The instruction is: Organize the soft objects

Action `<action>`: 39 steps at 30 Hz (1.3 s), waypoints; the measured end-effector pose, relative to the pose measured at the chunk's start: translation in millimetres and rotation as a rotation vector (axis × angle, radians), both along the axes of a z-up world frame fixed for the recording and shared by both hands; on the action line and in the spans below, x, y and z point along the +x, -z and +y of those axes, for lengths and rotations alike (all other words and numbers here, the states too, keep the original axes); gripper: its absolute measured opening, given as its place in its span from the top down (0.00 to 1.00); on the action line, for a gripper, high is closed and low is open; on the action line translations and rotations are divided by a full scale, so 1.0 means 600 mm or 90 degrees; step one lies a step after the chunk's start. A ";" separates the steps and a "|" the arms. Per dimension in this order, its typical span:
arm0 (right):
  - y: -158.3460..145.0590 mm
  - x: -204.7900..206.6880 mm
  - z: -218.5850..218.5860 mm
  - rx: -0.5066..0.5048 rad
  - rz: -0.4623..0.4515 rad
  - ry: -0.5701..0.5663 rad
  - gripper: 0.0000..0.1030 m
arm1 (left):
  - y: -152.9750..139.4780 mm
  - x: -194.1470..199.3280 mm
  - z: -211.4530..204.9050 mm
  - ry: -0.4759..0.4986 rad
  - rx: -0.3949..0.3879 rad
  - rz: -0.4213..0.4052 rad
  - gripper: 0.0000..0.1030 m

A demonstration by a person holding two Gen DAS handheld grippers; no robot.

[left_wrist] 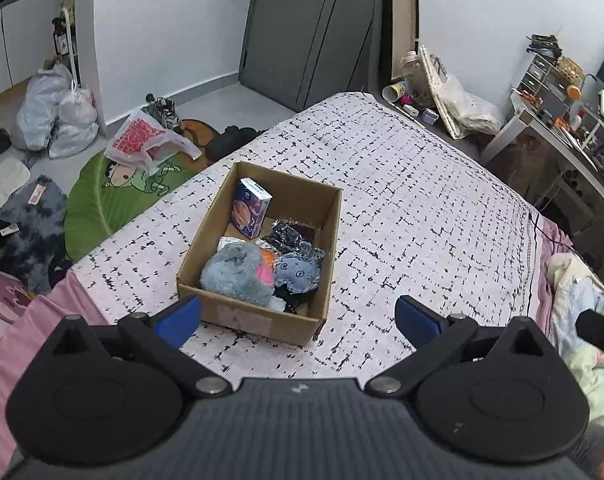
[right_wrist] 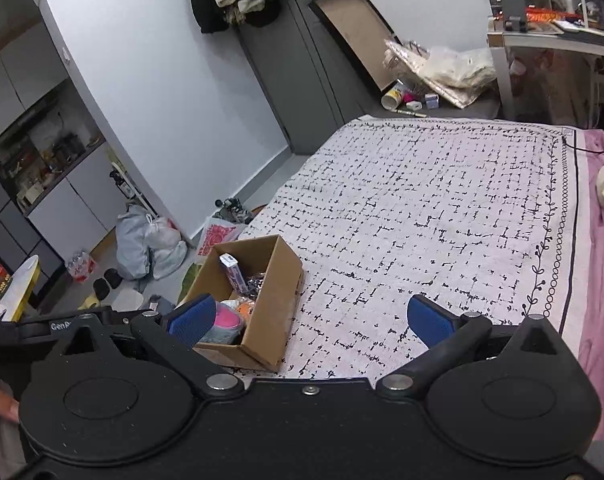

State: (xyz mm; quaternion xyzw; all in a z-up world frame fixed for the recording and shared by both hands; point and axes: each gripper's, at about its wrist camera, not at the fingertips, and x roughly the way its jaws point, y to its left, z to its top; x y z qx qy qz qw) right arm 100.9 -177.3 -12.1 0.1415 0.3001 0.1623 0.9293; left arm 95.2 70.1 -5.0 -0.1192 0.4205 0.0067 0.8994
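A brown cardboard box point(left_wrist: 322, 240) point(right_wrist: 275, 308) sits on the white black-patterned bed cover point(left_wrist: 414, 208) point(right_wrist: 442, 208). Inside lie a fluffy grey plush with a pink patch point(left_wrist: 233, 268), a blue-grey stuffed toy point(left_wrist: 297, 272), dark crinkly fabric point(left_wrist: 291, 234) and a small upright purple carton point(left_wrist: 250, 208) point(right_wrist: 233, 270). My left gripper point(left_wrist: 297, 320) hovers open just in front of the box, nothing between its blue pads. My right gripper point(right_wrist: 310, 322) is open over the cover to the right of the box, holding nothing.
Bags point(left_wrist: 57, 112), shoes and a green leaf rug point(left_wrist: 109, 196) crowd the floor left of the bed. A crumpled pale blanket point(left_wrist: 582, 320) lies at the bed's right edge. A cluttered desk point(left_wrist: 562, 120) stands far right, with a dark door point(left_wrist: 302, 32) beyond the bed.
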 end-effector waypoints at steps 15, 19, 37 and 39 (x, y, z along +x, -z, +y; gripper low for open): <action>-0.015 -0.087 0.007 -0.029 -0.035 0.005 0.00 | -0.023 -0.084 -0.016 0.048 0.057 -0.044 0.01; -0.014 -0.102 0.001 -0.029 -0.037 0.004 0.00 | -0.022 -0.103 -0.026 0.060 0.069 -0.044 0.01; -0.008 -0.132 -0.020 -0.025 -0.043 0.006 0.00 | -0.021 -0.138 -0.052 0.079 0.078 -0.045 0.01; -0.007 -0.134 -0.020 -0.025 -0.043 0.004 0.00 | -0.020 -0.140 -0.052 0.077 0.079 -0.045 0.01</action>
